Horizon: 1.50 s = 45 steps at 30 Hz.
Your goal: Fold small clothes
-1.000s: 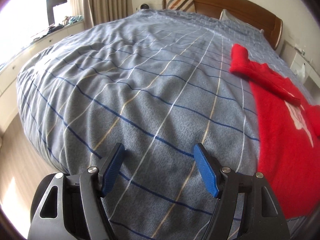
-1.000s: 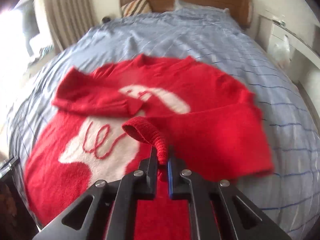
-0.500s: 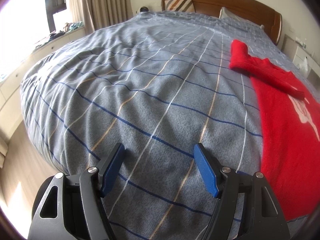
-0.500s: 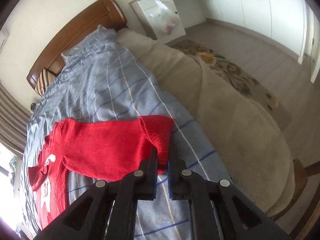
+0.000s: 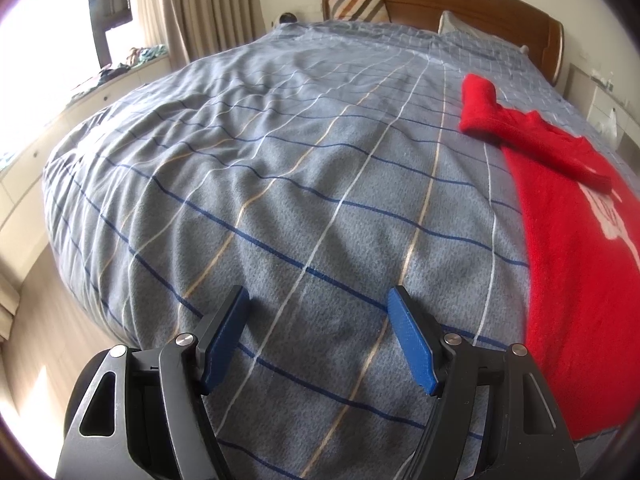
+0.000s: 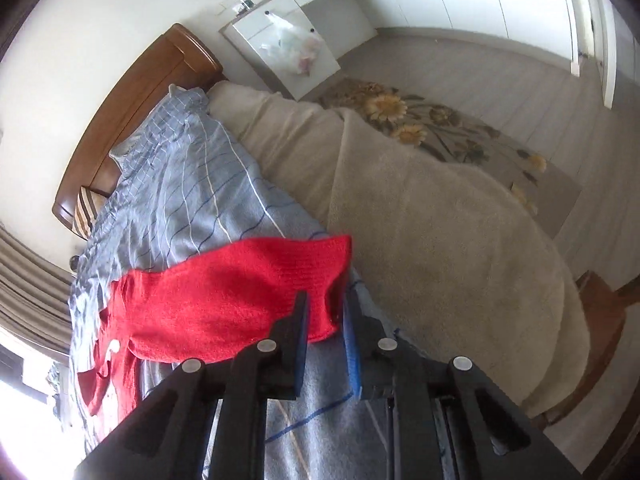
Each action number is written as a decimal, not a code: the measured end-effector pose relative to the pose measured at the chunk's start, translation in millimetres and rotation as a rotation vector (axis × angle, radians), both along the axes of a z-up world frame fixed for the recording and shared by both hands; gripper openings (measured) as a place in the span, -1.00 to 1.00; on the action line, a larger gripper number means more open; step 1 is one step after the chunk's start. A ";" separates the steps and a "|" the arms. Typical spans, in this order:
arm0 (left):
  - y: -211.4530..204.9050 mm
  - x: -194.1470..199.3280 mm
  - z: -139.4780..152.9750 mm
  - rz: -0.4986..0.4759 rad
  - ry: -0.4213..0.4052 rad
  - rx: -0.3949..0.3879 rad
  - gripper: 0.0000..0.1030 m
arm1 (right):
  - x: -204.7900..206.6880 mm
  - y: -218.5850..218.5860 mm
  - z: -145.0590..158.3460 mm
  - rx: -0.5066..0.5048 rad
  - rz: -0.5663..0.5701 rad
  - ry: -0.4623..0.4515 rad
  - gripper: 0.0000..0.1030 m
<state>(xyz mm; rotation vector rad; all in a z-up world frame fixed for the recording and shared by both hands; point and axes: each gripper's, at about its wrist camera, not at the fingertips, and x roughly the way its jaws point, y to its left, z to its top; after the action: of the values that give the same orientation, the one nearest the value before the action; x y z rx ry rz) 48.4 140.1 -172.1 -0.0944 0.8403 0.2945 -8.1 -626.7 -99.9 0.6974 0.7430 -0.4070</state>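
— Fingers first: how do they stand?

— On the left gripper (image 5: 318, 308) they are spread wide with nothing between them, hovering over bare blanket (image 5: 280, 184). The right gripper (image 6: 325, 312) has its fingers only narrowly apart; they have just been opening, and the sleeve end (image 6: 320, 264) of the red sweater (image 6: 224, 300) sits in the gap, though I cannot see the pads pressing it.

— Where is the sweater?

— Spread on the grey checked blanket of the bed. In the left view it lies at the right side, one sleeve (image 5: 524, 136) folded across the chest over the white print. In the right view the other sleeve stretches out toward the bed's edge, beside a beige cover (image 6: 420, 220).

— Anything else?

— A wooden headboard (image 5: 440, 4) and a striped pillow (image 5: 358, 6).
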 end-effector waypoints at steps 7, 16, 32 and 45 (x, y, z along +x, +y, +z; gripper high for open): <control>-1.7 -2.4 6.3 -0.014 0.009 0.024 0.50 | 34.0 10.3 -31.9 0.020 0.075 0.095 -0.63; -87.3 49.9 103.7 -0.487 -0.090 0.084 0.57 | -25.1 97.7 9.4 -0.290 0.144 0.035 -0.39; -302.6 197.6 33.1 -1.200 0.357 0.160 0.05 | -55.9 216.0 -15.8 -0.196 0.332 -0.055 -0.34; -62.5 195.5 131.3 -0.447 -0.068 -0.250 -0.94 | -70.7 225.7 -7.7 -0.232 0.295 -0.100 -0.30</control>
<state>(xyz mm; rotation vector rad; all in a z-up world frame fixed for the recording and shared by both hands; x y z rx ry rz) 244.0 77.6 -40.8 -0.1455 0.8046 -0.2338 -78.8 -401.0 -107.7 0.3794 0.6784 -0.1822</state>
